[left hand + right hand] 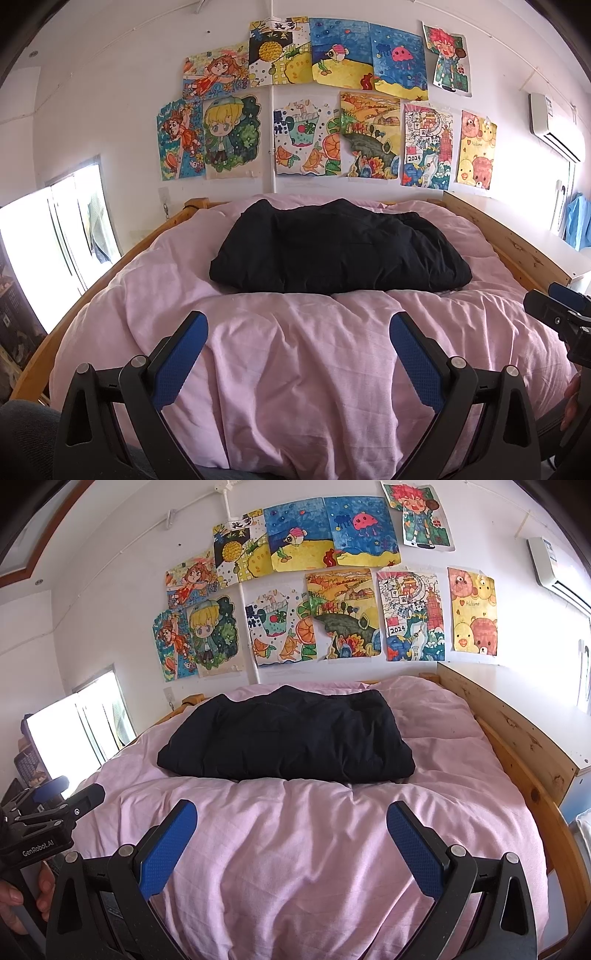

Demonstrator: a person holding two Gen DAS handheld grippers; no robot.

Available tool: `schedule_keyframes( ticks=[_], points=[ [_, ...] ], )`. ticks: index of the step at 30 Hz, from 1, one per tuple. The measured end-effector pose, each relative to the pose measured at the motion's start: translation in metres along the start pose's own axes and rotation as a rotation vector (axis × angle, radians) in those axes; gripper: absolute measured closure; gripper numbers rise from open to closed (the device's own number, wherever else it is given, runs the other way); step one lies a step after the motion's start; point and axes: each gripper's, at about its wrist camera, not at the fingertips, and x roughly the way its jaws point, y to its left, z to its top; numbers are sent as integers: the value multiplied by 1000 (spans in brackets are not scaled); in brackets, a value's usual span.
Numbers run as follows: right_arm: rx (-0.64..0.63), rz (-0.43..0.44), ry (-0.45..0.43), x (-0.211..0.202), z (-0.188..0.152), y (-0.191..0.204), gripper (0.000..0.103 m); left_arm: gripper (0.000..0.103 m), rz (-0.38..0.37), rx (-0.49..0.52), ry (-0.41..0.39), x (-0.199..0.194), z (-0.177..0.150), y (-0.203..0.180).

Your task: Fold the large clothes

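Black garment sitting folded on the bed, both grippers hanging back with nothing in them

The black garment [340, 247] is lying as a folded bundle on the pink duvet [295, 369], toward the far end of the wooden bed frame [517, 738], below the drawings [314, 590] taped on the wall. The left gripper [299, 354] and right gripper [291, 834] are both hovering over the near part of the duvet, well apart from the garment, jaws spread wide and holding nothing.

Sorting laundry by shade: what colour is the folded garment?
Black garment, clearest in the right wrist view.
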Motion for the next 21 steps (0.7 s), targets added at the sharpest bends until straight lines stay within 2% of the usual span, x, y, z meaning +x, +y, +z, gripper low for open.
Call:
schedule_keyframes(
  ticks=[3,12,21],
  points=[
    [0,0,1,0,0,0,0,6,2,1,25,1,1,0],
    [0,-2,2,1,-1,1,0,6,0,23,-2,-3,0,-5],
    [1,-1,4,1,-2,1,0,6,4,22,4,-1,-2,-8]
  ],
)
